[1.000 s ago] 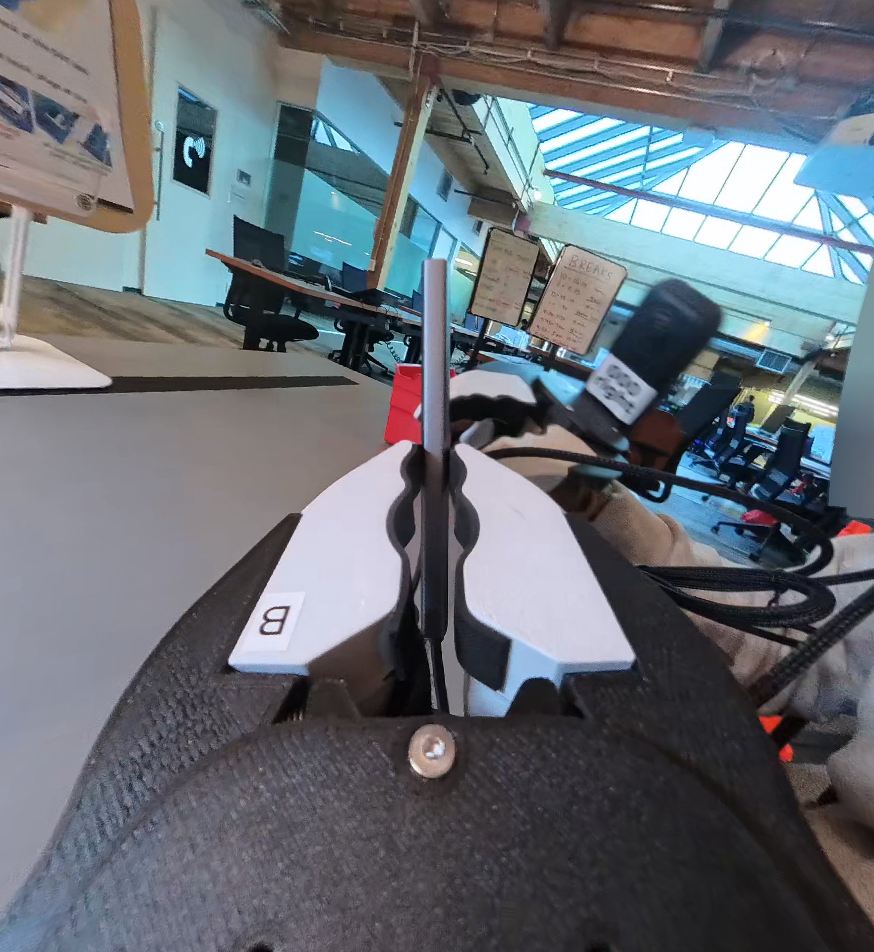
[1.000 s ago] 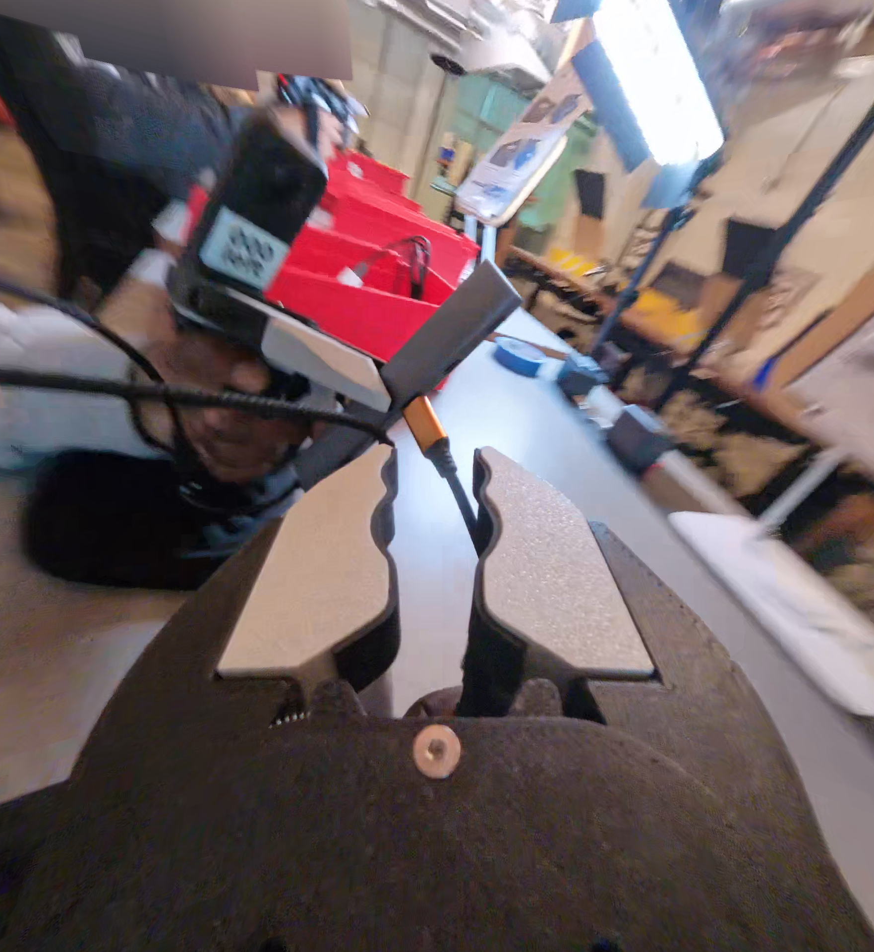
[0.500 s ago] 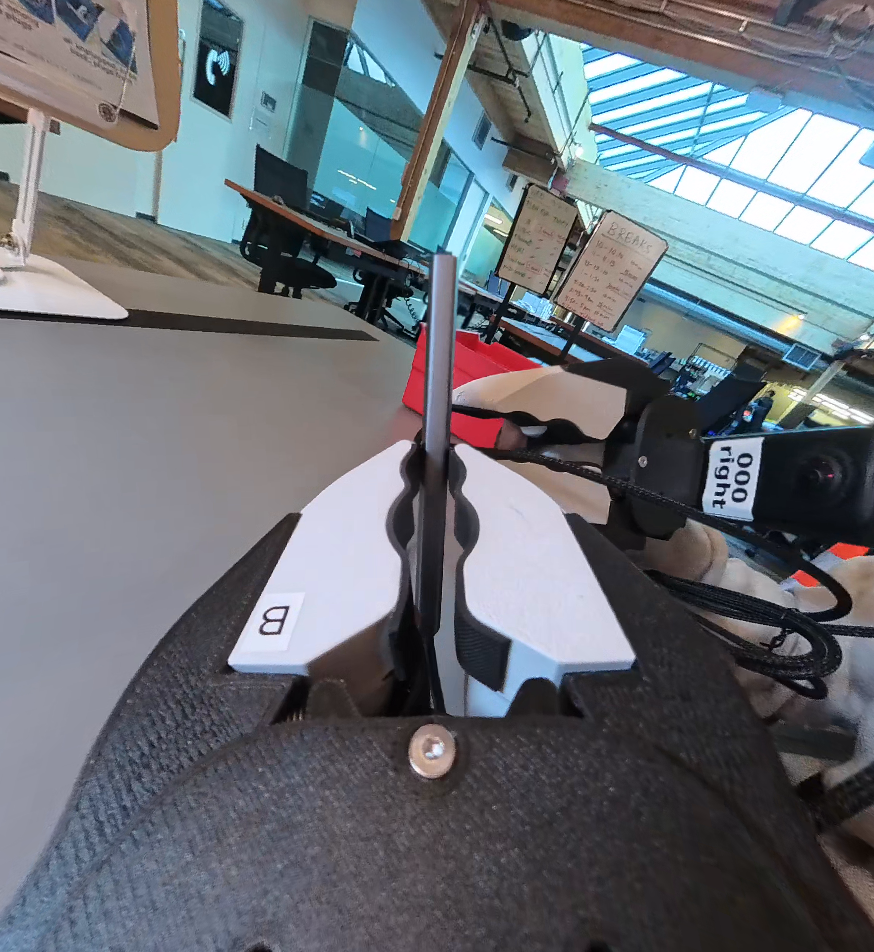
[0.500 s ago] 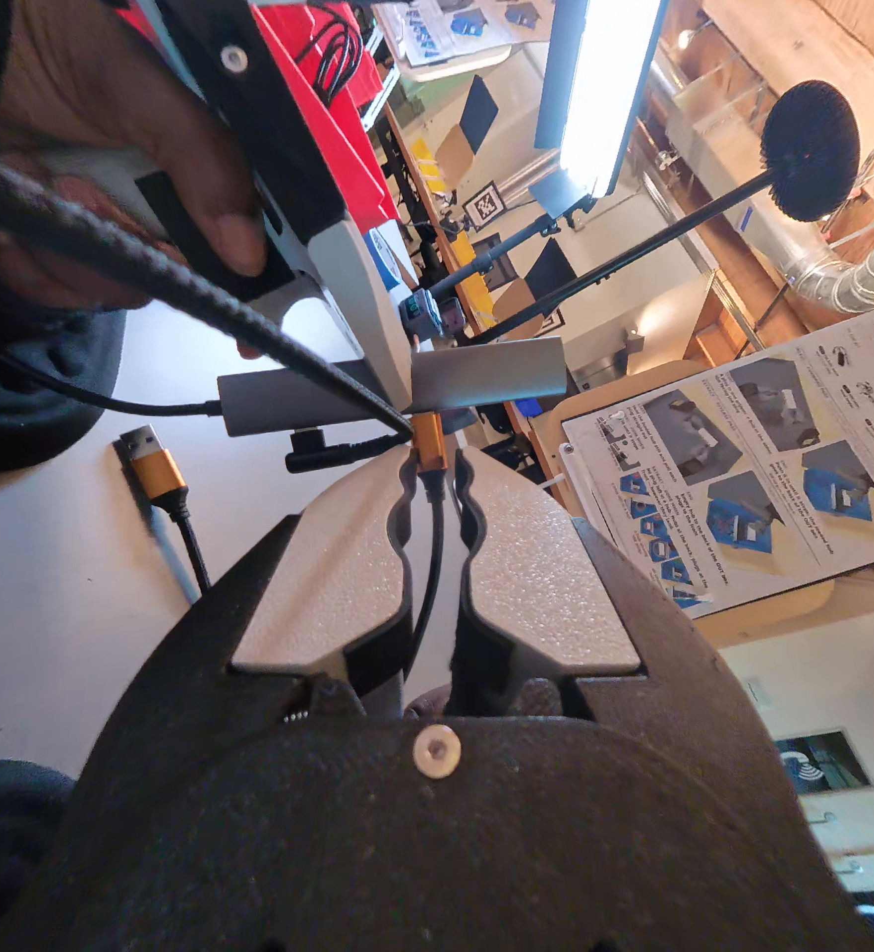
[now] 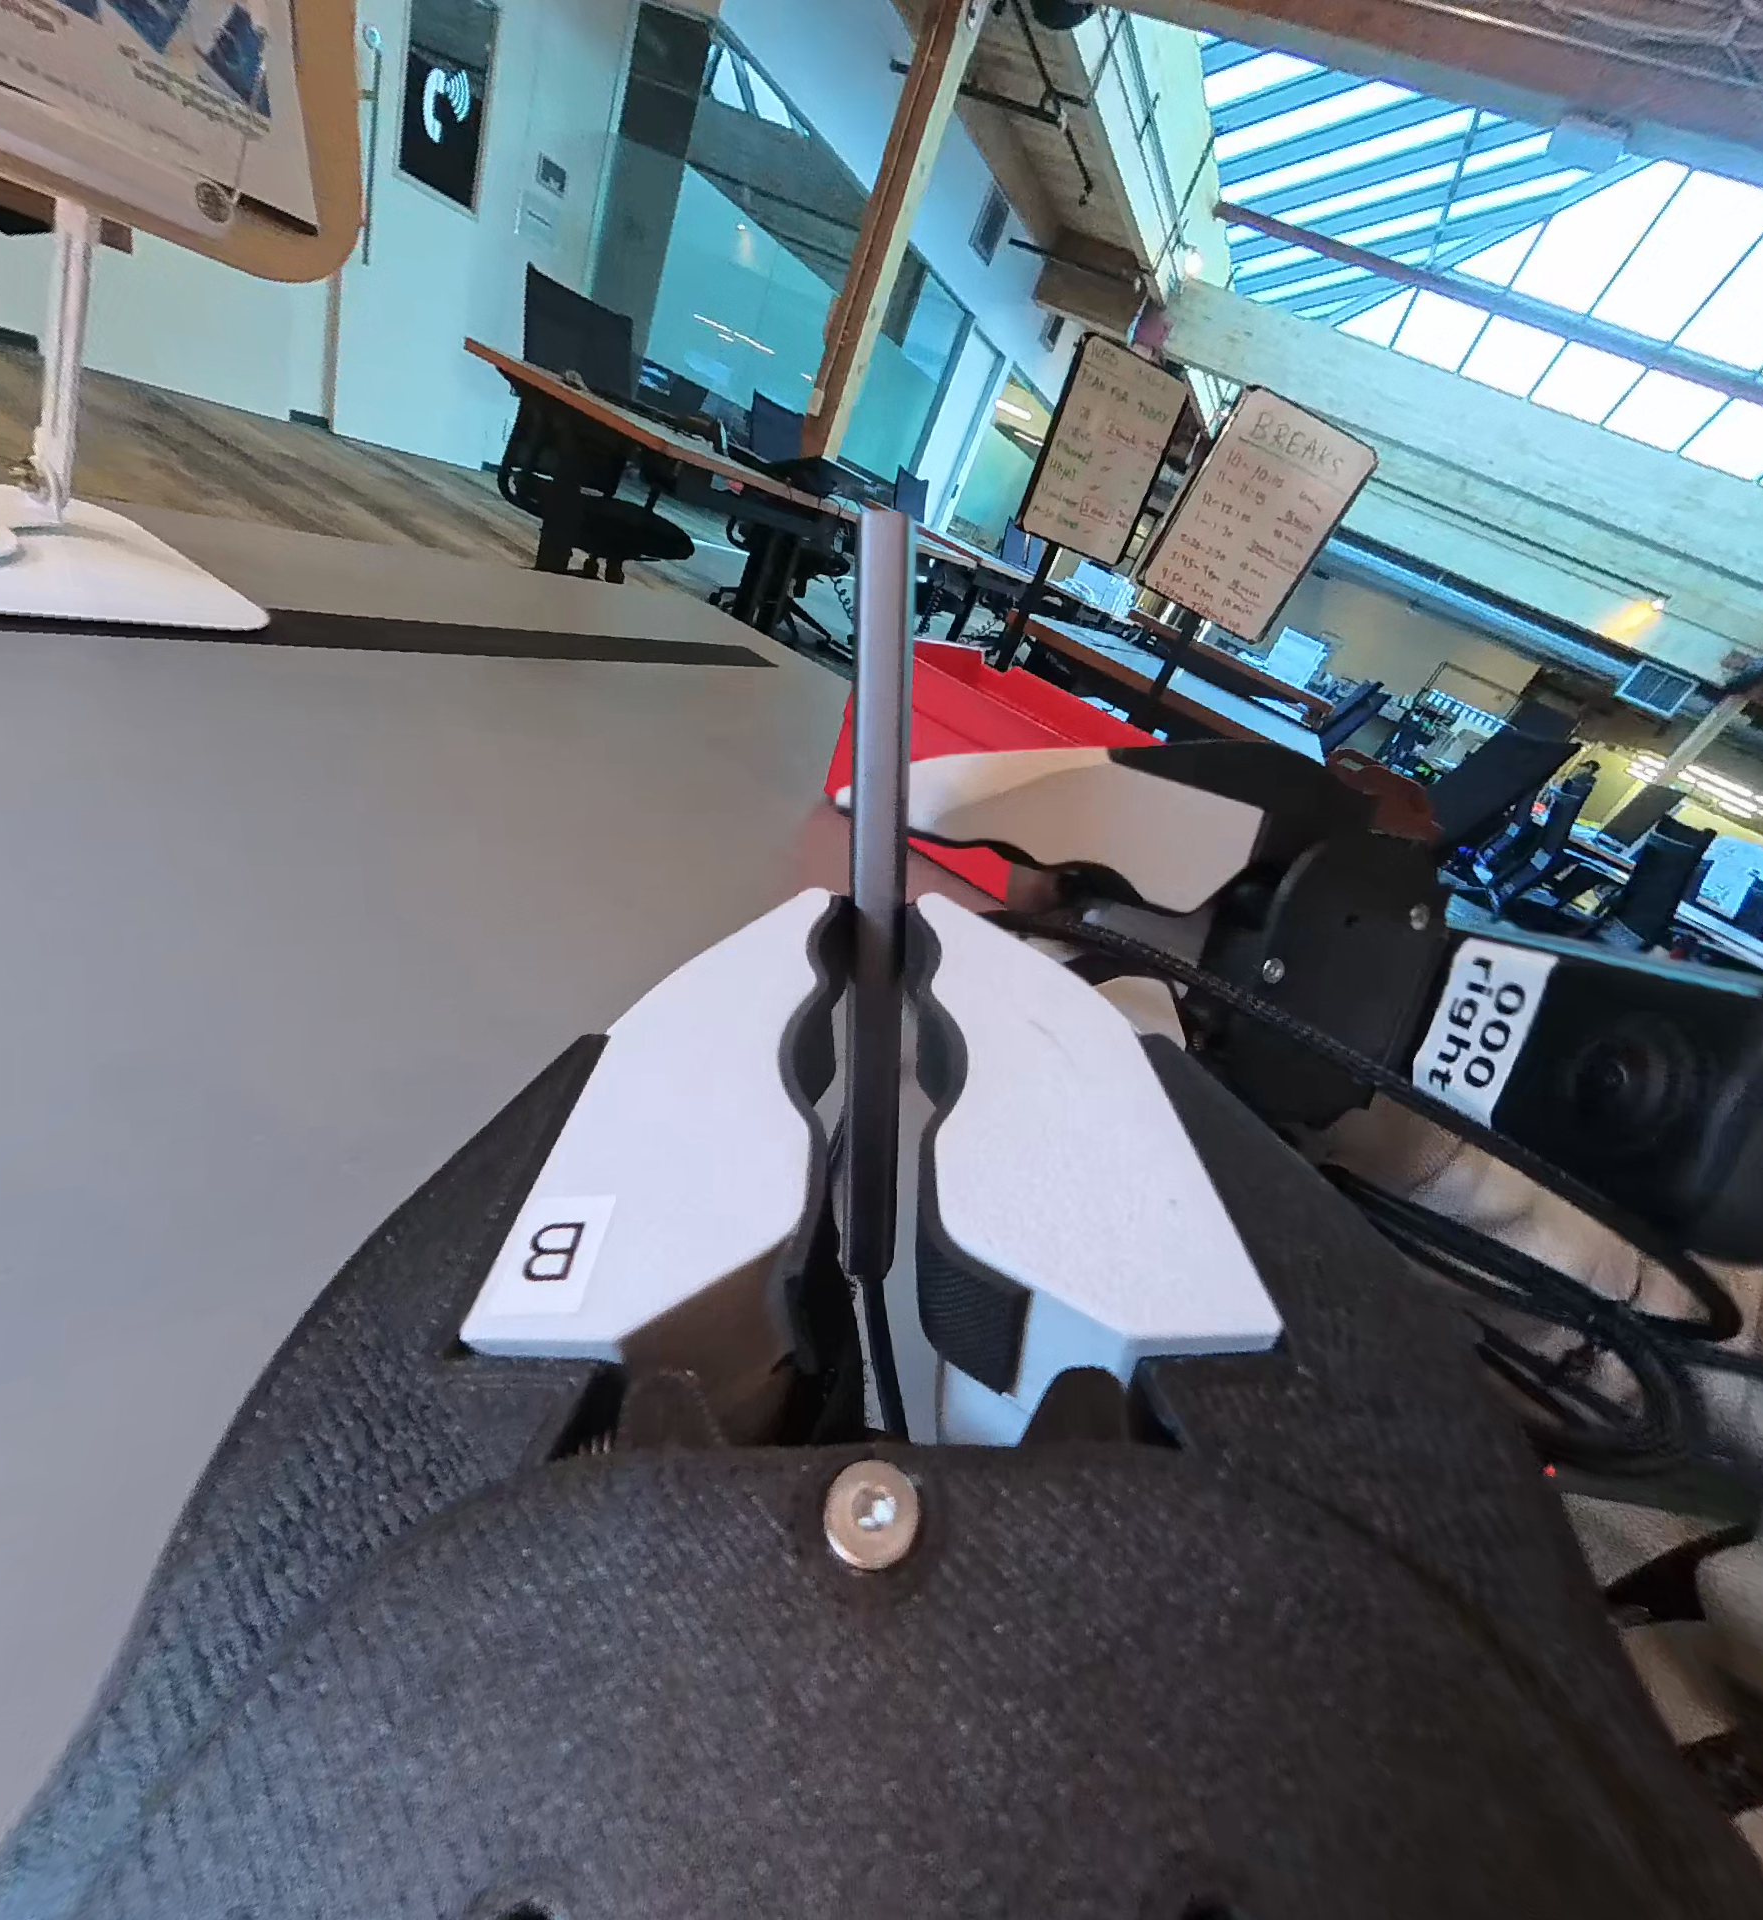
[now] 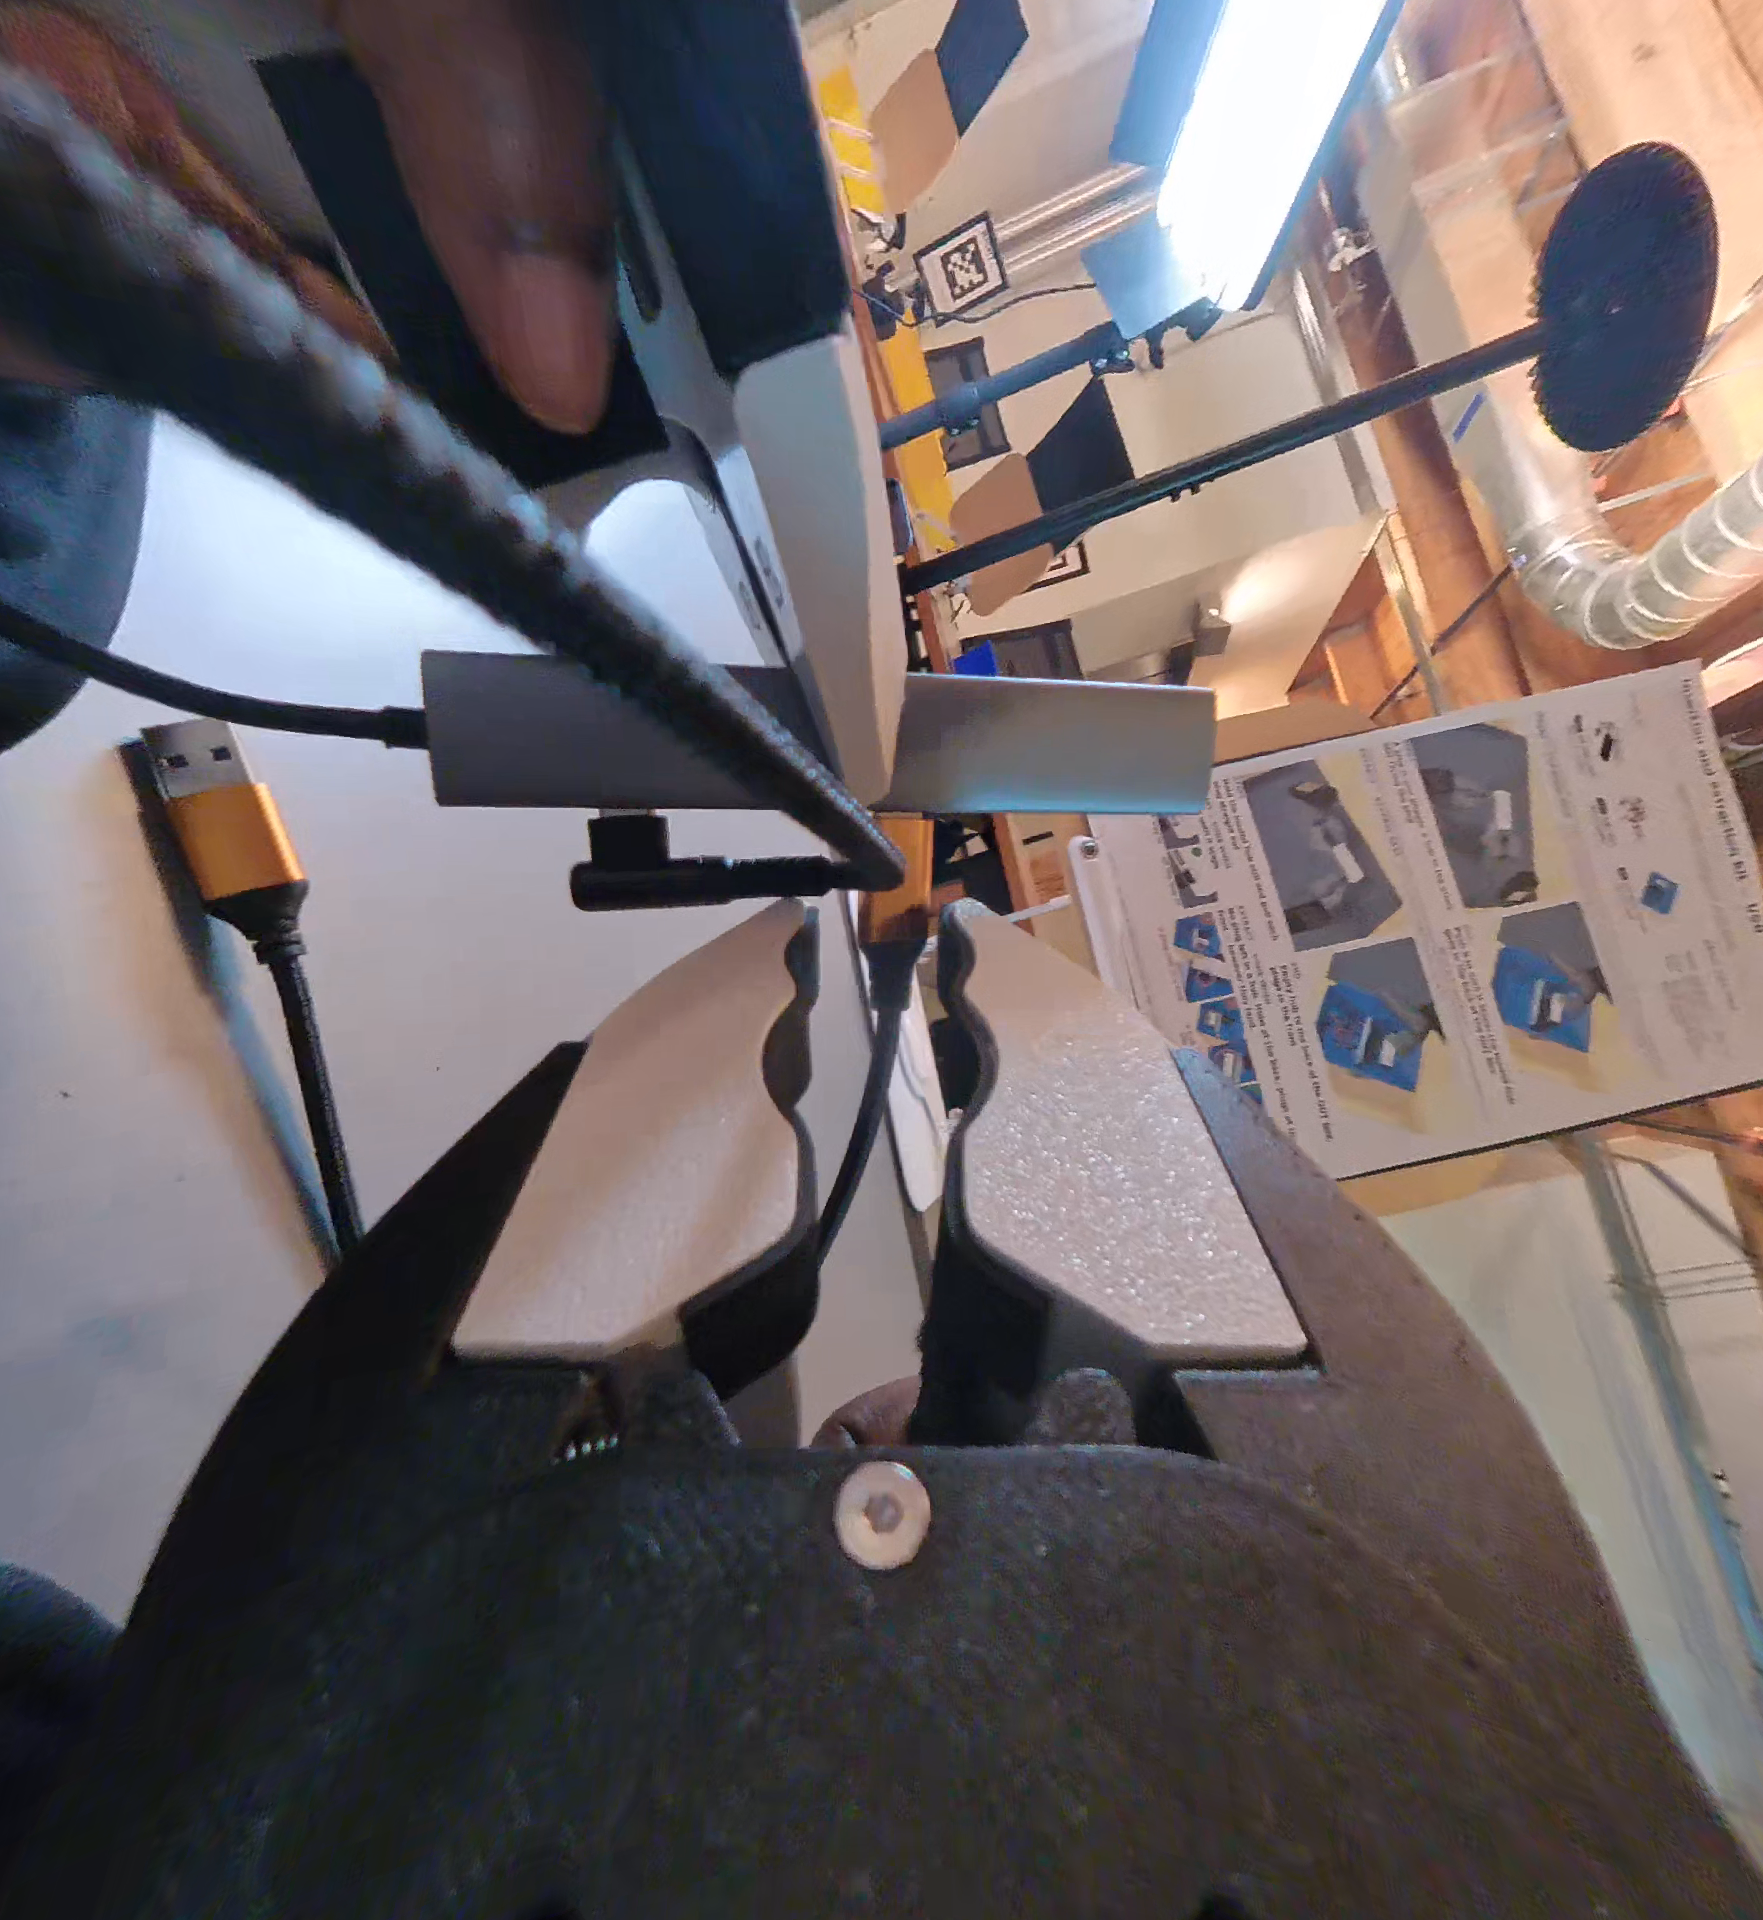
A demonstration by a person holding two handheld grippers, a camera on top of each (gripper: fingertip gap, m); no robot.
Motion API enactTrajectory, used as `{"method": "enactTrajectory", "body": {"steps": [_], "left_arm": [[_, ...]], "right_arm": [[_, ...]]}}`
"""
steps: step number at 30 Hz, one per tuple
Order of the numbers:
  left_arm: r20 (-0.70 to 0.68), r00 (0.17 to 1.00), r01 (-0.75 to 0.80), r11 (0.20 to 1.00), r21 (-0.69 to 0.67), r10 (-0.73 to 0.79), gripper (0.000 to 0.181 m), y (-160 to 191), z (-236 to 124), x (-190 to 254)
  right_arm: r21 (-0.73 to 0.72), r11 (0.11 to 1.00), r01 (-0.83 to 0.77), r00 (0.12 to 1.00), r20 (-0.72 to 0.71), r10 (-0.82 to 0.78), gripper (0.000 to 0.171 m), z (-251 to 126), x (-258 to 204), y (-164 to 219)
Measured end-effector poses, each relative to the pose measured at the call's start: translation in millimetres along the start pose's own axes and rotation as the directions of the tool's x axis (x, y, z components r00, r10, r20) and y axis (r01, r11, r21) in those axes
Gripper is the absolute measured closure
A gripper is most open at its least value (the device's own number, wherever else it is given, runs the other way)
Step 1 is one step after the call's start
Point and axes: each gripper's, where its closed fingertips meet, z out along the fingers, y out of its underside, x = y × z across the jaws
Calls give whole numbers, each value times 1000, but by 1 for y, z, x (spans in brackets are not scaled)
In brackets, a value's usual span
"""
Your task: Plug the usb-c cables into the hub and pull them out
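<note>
The hub point(image 5: 879, 831) is seen only edge-on in the left wrist view, clamped upright between the closed jaws of the left gripper point(image 5: 877, 920). Its broad side point(image 6: 1048, 743) and two plugged cables are shown in the right wrist view. The orange-collared plug point(image 6: 898, 883) sits just ahead of the right gripper point(image 6: 872, 920), whose jaws stand parted, the cable running between them. A loose orange plug point(image 6: 228, 821) lies on the surface point(image 6: 77, 1039).

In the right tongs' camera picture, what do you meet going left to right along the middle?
Loose orange plug → black angled plug → orange plug in the hub → instruction sheet.
</note>
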Motion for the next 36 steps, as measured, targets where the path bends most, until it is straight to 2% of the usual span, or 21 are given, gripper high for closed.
{"method": "enactTrajectory", "body": {"steps": [2, 4, 10, 14, 19, 25, 29, 34, 36], "left_arm": [[20, 1000, 13, 1000, -8, -13, 170, 1, 1, -4], [22, 1000, 20, 999, -48, -19, 169, 7, 4, -4], [68, 998, -7, 997, -78, 13, 170, 10, 6, -8], [222, 960, -161, 985, -63, 171, 171, 7, 5, -14], [377, 888, -261, 963, -60, 264, 172, 3, -1, -21], [466, 824, -338, 940, -52, 323, 172, -4, -7, -23], [475, 810, -369, 928, -42, 344, 172, -6, -8, -21], [321, 923, -233, 972, 30, 212, 168, -6, -6, -17], [258, 949, -182, 983, -15, 180, 168, 1, -1, -15]], "right_arm": [[-24, 998, 51, 998, -43, -52, 159, 2, 1, 0], [-18, 997, 79, 994, -80, -81, 159, 3, 3, -4], [-35, 998, 57, 996, -70, -60, 159, 7, -1, 1], [-28, 999, -44, 996, -74, 42, 159, 15, -6, 4], [-12, 992, -125, 990, -67, 124, 158, 23, -12, 3], [-14, 979, -205, 978, -44, 204, 157, 30, -18, 4], [-8, 974, -225, 973, -48, 224, 158, 29, -17, 5], [55, 988, -145, 980, -126, 151, 159, 15, -3, 2], [75, 989, -130, 981, -134, 139, 159, 14, -1, -3]]}}
